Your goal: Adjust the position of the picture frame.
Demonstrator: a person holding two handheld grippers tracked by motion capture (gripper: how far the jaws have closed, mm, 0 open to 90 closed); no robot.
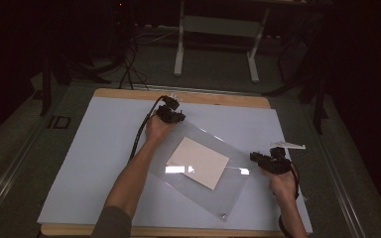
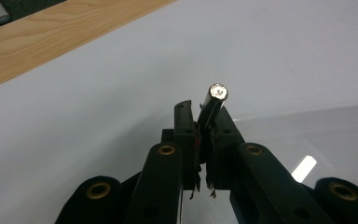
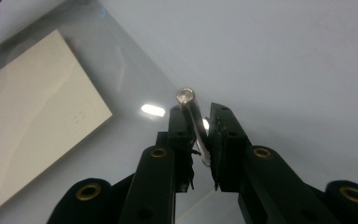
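A clear plastic sheet lies askew on the white mat, with a cream paper square under it. My left gripper is at the sheet's far corner. In the left gripper view it is shut on a short metal peg that stands up between the jaws. My right gripper is at the sheet's right corner. In the right gripper view it has a second metal peg leaning on one jaw, with a gap to the other jaw. The paper lies to its left.
A third small peg sits at the sheet's near corner. A thin white strip lies just beyond my right gripper. The wooden table edge borders the mat at the back. Beyond it stands a white desk frame on the floor.
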